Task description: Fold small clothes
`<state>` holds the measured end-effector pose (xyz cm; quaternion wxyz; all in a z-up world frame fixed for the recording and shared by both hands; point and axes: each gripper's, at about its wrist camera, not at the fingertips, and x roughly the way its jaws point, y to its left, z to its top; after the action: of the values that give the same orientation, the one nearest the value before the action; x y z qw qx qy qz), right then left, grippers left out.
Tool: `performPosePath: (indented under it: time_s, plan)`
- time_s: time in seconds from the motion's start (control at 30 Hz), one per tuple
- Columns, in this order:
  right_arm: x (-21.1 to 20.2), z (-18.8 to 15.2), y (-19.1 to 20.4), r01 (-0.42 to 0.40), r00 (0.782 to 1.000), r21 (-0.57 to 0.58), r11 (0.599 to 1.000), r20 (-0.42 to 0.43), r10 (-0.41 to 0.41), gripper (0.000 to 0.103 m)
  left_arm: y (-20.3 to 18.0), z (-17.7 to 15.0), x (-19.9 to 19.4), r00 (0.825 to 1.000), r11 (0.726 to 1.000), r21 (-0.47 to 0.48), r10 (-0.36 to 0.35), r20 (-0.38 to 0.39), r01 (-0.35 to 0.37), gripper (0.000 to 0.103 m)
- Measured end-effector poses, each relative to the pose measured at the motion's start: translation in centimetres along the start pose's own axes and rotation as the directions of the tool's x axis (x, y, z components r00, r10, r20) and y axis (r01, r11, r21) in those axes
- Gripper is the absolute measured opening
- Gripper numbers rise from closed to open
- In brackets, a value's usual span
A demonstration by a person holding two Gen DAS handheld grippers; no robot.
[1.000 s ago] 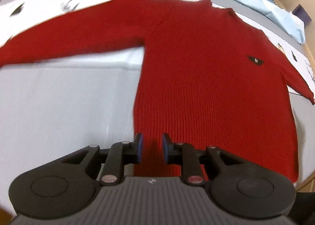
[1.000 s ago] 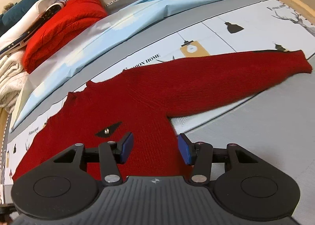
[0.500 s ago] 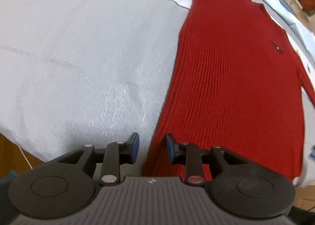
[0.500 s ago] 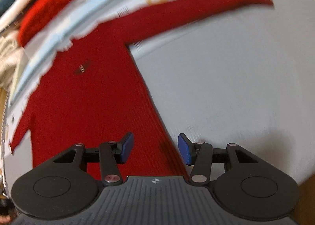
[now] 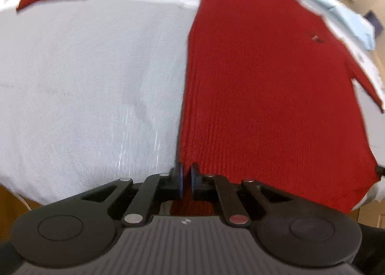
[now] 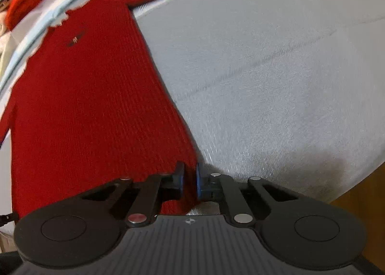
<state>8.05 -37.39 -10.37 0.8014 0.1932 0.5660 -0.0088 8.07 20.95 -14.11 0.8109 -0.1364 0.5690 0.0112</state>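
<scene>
Both jaws have just snapped closed on the hem! The left hand-held gripper [image 5: 185, 180] pinches the red sweater [image 5: 264, 82] at its bottom left corner, the right hand-held gripper [image 6: 190, 182] at the opposite one. The ribbed knit runs lengthwise from the bottom of each frame to the top, flat on the grey sheet [image 5: 84, 82], sleeves spread wide.
</scene>
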Motion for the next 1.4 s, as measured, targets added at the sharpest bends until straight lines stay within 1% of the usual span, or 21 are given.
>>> performPosePath:
  time_s: [0.1, 0.17, 0.23, 0.27, 0.33, 0.37, 0.4, 0.47, 0.53, 0.6, 0.67, 0.73, 0.8, 0.83, 0.9, 0.97, 1.03, 1.1, 1.17, 1.23, 1.4]
  plan:
    - [-4.2, 0.6, -0.3, -0.097, 0.990, 0.034, 0.995, 0.106, 0.093, 0.005, 0.3, 0.2, -3.8, 0.989, 0.993, -0.003, -0.115, 0.088, 0.116, 0.005]
    - [-7.0, 0.6, -0.2, -0.132, 0.979, 0.019, 0.991, 0.160, 0.127, 0.004, 0.3, 0.0, -4.7, 0.991, 0.993, 0.042, -0.109, 0.074, 0.106, 0.005]
    - [-8.0, 0.4, -0.3, -0.104, 0.981, 0.004, 0.995, 0.165, 0.102, 0.004, 0.0, -0.6, -3.6, 0.999, 0.995, 0.093, -0.043, 0.016, 0.042, 0.006]
    - [-7.7, -0.1, -0.4, -0.078, 0.986, 0.007, 0.997, 0.150, 0.076, 0.004, -0.3, -0.8, -2.7, 1.000, 0.992, 0.124, 0.019, -0.007, -0.018, 0.007]
    - [-5.9, -0.7, -1.2, -0.006, 0.996, 0.030, 1.000, 0.090, 0.003, 0.005, -0.9, -0.9, -1.6, 0.991, 0.975, 0.180, 0.132, -0.002, -0.129, 0.006]
    - [-4.7, -1.1, -1.5, 0.055, 0.997, 0.054, 0.997, 0.057, -0.058, 0.007, -1.3, -0.8, -1.6, 0.990, 0.970, 0.195, 0.141, 0.026, -0.143, 0.006]
    - [-3.8, -1.4, -1.7, 0.102, 0.993, 0.061, 0.993, 0.047, -0.105, 0.010, -1.5, -0.7, -1.9, 0.993, 0.975, 0.187, 0.110, 0.045, -0.117, 0.007]
    - [-3.3, -1.5, -1.4, 0.109, 0.990, 0.052, 0.993, 0.081, -0.113, 0.010, -1.9, -0.3, -2.7, 0.998, 0.988, 0.154, -0.002, 0.069, -0.009, 0.008]
    - [-3.6, -1.4, 0.2, 0.058, 0.987, 0.022, 0.998, 0.150, -0.061, 0.021, -1.9, -0.4, -2.3, 0.998, 0.990, 0.135, -0.048, 0.049, 0.041, 0.008]
    - [-3.3, -1.6, 2.0, 0.031, 0.983, -0.064, 0.997, 0.180, -0.019, 0.046, -2.2, -0.3, -0.5, 0.998, 0.993, 0.104, -0.058, -0.028, 0.061, 0.010]
    - [-2.1, -1.9, 3.1, 0.050, 0.988, -0.141, 0.989, 0.151, -0.028, 0.048, -2.6, -0.4, 1.6, 0.993, 0.992, 0.126, -0.014, -0.116, 0.029, 0.021]
    - [0.3, -2.0, 3.2, 0.117, 0.993, -0.167, 0.979, 0.055, -0.109, 0.048, -3.2, -0.9, 2.7, 0.989, 0.984, 0.178, 0.014, -0.146, 0.013, 0.021]
    - [2.0, -2.4, 2.5, 0.171, 0.985, -0.142, 0.975, -0.012, -0.175, 0.049, -3.7, -0.9, 2.2, 0.993, 0.982, 0.191, 0.022, -0.113, 0.000, 0.024]
    - [1.7, -2.3, 2.3, 0.162, 0.987, -0.117, 0.980, 0.001, -0.163, 0.049, -3.8, -1.1, 1.3, 0.996, 0.982, 0.191, 0.019, -0.087, -0.002, 0.027]
    - [0.4, -2.0, 2.6, 0.134, 0.991, -0.118, 0.984, 0.043, -0.129, 0.049, -4.2, -0.7, 0.1, 1.000, 0.982, 0.185, 0.028, -0.012, -0.026, 0.050]
    - [-0.9, -1.7, 3.3, 0.115, 0.990, -0.128, 0.985, 0.096, -0.103, 0.049, -4.5, -0.2, -1.4, 0.995, 0.980, 0.183, 0.058, 0.083, -0.072, 0.057]
    - [-1.5, -1.4, 3.9, 0.103, 0.988, -0.135, 0.985, 0.130, -0.085, 0.049, -5.3, 0.6, -2.8, 0.978, 0.975, 0.182, 0.091, 0.186, -0.126, 0.059]
    - [-2.2, -0.9, 4.8, 0.090, 0.982, -0.142, 0.986, 0.178, -0.064, 0.049, -6.1, 1.1, -4.3, 0.952, 0.973, 0.166, 0.109, 0.287, -0.162, 0.067]
    - [-3.3, 0.1, 6.7, 0.071, 0.964, -0.152, 0.986, 0.265, -0.029, 0.049, -7.3, 1.5, -6.2, 0.930, 0.968, 0.182, 0.098, 0.355, -0.171, 0.070]
    - [-4.6, 0.4, 8.0, 0.039, 0.932, -0.163, 0.986, 0.361, 0.023, 0.052, -8.8, 2.0, -8.5, 0.903, 0.959, 0.204, 0.096, 0.418, -0.196, 0.075]
    - [-7.6, 1.3, 9.3, -0.034, 0.855, -0.200, 0.979, 0.501, 0.132, 0.081, -12.2, 4.5, -14.9, 0.791, 0.943, 0.217, 0.072, 0.607, -0.253, 0.089]
